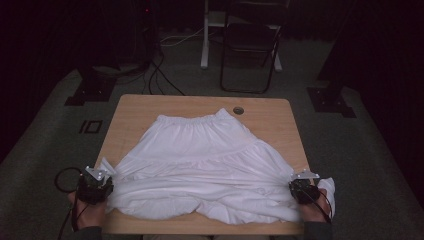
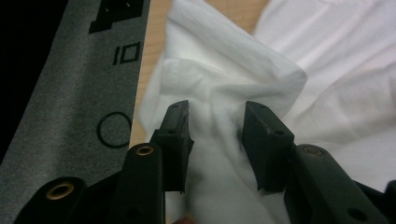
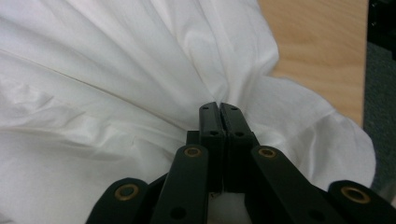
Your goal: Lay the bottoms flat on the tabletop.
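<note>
A white skirt [image 1: 205, 160] lies spread over the middle of the wooden tabletop [image 1: 130, 112], its gathered elastic waistband toward the far edge and its wide hem toward the near edge, so that it flares from narrow at the far side to broad near the person. Its long axis at the hem runs from the left edge to the right edge of the tabletop. The cloth is thin, soft and matte, with a seam across the tier and many loose folds bunched along the near edge. The left gripper [image 2: 215, 123] is at the near left corner; its jaws stand apart with a fold of the hem between them, and the black pads are not pressing it. The right gripper [image 3: 219, 112] is at the near right corner, its jaws clenched together on a pinch of the hem, from which creases fan outward across the fabric.
</note>
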A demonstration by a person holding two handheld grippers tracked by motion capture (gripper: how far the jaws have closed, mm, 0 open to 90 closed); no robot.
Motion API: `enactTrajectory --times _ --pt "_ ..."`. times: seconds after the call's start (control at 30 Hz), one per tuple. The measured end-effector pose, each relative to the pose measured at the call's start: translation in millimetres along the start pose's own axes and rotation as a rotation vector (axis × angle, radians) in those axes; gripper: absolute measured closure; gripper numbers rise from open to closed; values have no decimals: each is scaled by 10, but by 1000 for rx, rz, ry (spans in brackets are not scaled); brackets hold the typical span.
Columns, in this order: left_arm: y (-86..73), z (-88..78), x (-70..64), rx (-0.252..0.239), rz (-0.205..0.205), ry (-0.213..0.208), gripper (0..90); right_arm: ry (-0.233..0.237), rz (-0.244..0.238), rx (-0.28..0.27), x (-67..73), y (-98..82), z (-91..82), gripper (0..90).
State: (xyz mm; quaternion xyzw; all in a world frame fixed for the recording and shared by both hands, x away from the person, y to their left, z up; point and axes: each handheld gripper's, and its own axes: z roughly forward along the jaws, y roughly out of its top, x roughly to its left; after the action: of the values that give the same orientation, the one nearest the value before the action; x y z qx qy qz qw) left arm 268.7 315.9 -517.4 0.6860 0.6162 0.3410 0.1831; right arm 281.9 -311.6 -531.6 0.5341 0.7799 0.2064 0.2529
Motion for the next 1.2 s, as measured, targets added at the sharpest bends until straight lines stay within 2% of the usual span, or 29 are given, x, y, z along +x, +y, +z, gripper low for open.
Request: enactTrajectory --times 0.1,0.17,0.2,0.27,0.3,0.4,0.53,0.63,0.7,0.8,0.87,0.93,1.0,1.1,1.2 --pt "51 -39 20 -22 -24 40 584 -20 8 17 -38 -80 -59 889" --pt "97 -73 71 -34 -67 73 573 -36 24 31 -84 -122 -86 888" --pt "129 -104 101 -46 -97 73 555 -41 31 37 -105 -131 -92 887" --pt "193 -163 108 -82 -117 23 531 -36 50 37 -149 -132 -101 850" --pt "220 -185 89 -101 -109 4 529 -32 43 22 -152 -121 -107 821" --pt "365 -252 -81 -144 -44 -49 519 -28 27 -11 -130 -39 -120 749" --pt "573 -260 -370 -183 21 -132 513 -15 -15 -60 -52 136 -118 685" --pt "729 -211 -639 -190 72 -214 510 -3 -41 -94 -5 291 -65 625" --pt "789 -152 -786 -179 102 -267 498 10 -35 -100 15 400 -6 591" --pt "842 13 -1007 -161 147 -321 494 35 -36 -107 47 555 96 554" --pt "865 141 -1117 -129 156 -341 494 47 -45 -112 72 638 176 530" --pt "890 256 -1184 -108 167 -354 494 36 -50 -93 72 696 275 514" --pt "903 353 -1211 -96 177 -337 494 31 -40 -79 44 722 364 511" --pt "873 479 -1158 -53 166 -312 494 38 -12 -40 -20 701 491 503" --pt "784 557 -1054 -22 152 -284 495 82 43 -53 -103 639 517 504"
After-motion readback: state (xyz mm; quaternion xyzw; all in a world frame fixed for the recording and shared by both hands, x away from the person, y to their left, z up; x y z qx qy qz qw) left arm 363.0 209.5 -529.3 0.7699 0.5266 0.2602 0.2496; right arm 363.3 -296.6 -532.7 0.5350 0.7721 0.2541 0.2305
